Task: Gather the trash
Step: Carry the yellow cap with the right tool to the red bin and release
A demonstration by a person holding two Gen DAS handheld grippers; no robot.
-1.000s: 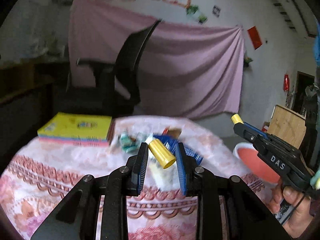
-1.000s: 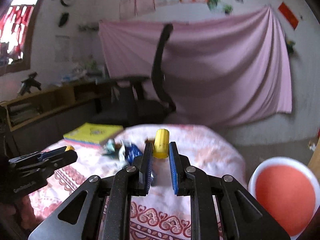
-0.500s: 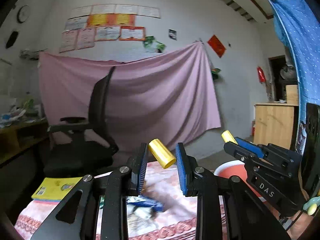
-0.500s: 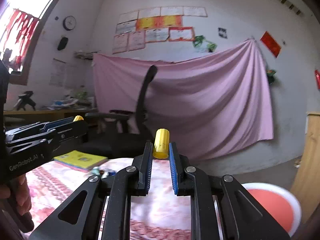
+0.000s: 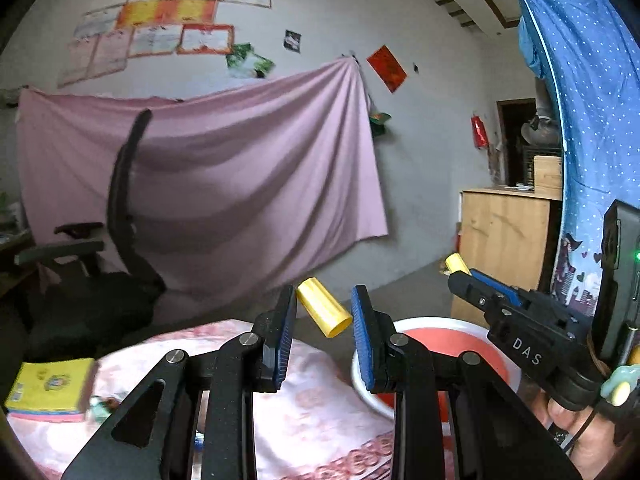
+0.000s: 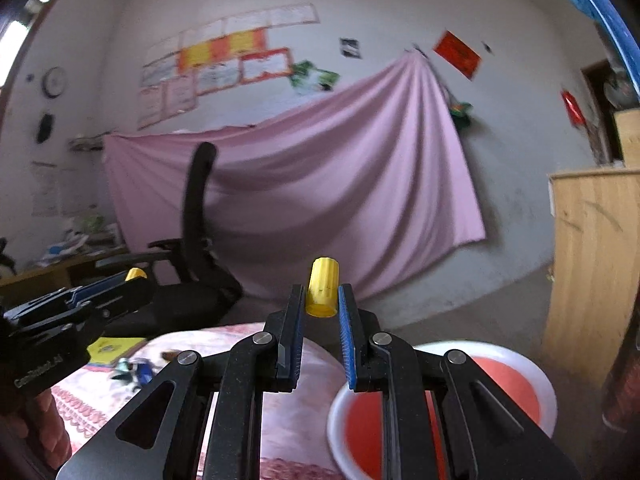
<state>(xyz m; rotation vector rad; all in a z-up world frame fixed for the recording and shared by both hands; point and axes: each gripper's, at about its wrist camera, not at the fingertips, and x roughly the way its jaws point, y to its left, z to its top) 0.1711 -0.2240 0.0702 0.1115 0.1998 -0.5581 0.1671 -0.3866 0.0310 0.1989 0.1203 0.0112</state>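
My left gripper [image 5: 323, 300] is shut on a short yellow tube [image 5: 324, 312], which lies slanted between the blue pads. In the right wrist view my right gripper [image 6: 321, 296] is shut on a ribbed yellow cap [image 6: 322, 286] that stands upright. A red basin with a white rim [image 5: 436, 319] [image 6: 460, 345] sits low, just right of both grippers and beyond the table edge. The right gripper [image 5: 464, 276] shows at the right of the left view, held by a hand. The left gripper [image 6: 120, 284] shows at the left of the right view.
A table with a pink patterned cloth [image 5: 320, 400] [image 6: 100, 392] carries a yellow book [image 5: 48, 384] and several crumpled wrappers [image 6: 136, 370]. A black office chair [image 5: 120, 240] stands behind it, before a pink sheet. A wooden cabinet [image 5: 500, 232] and a blue dotted curtain [image 5: 580, 100] are at the right.
Both grippers swung right and rose slightly, away from the wrappers on the table and toward the red basin, which now looks larger. Each keeps its yellow piece.
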